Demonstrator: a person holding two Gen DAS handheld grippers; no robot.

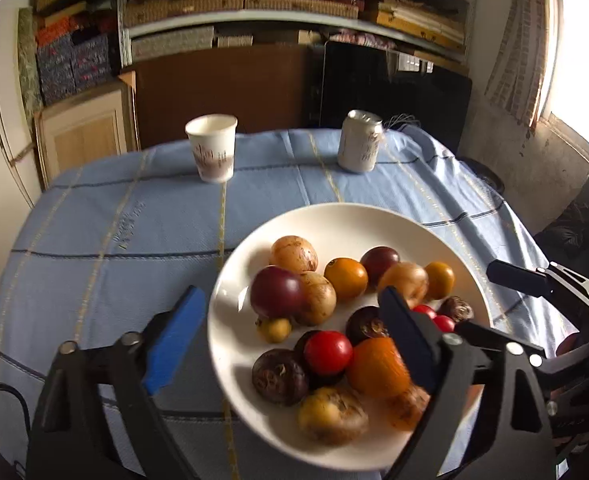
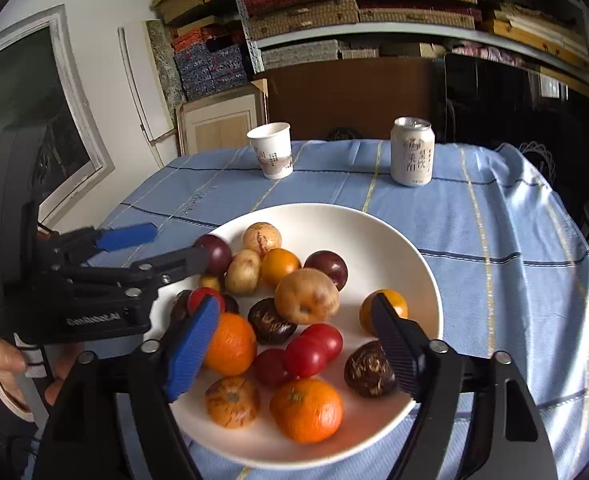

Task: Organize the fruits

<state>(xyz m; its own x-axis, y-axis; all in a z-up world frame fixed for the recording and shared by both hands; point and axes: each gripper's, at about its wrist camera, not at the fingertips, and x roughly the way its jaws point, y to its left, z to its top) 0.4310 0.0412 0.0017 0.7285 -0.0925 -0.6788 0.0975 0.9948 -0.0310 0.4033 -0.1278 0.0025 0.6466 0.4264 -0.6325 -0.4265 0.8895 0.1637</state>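
Blue-padded fingers (image 2: pixel 192 350) of the right gripper (image 2: pixel 294 344) frame the near half of the white plate (image 2: pixel 422 276), spread wide with nothing between them; one sits by an orange (image 2: pixel 230 344) at the plate's left side, the other by a dark brown fruit (image 2: pixel 368 370) at its right. Between them, on the plate, lie red tomatoes (image 2: pixel 314 350), a second orange (image 2: pixel 306 410) at the near rim, and a streaked tan fruit (image 2: pixel 232 402). Farther in on the plate are a large tan fruit (image 2: pixel 306 296), yellow-orange fruits (image 2: pixel 280 266) and purple plums (image 2: pixel 326 268).

From the plate's left side the left gripper (image 1: pixel 290 312) reaches in, also wide open and holding nothing: one finger hangs outside the plate's left rim, the other above the fruit near the orange (image 1: pixel 378 368).

The plate rests on a counter covered by a blue checked cloth (image 2: pixel 514 240). Beyond the plate's far rim stand a paper cup (image 2: pixel 271 150) to the left and a white drink can (image 2: pixel 412 152) to the right, well apart from it.
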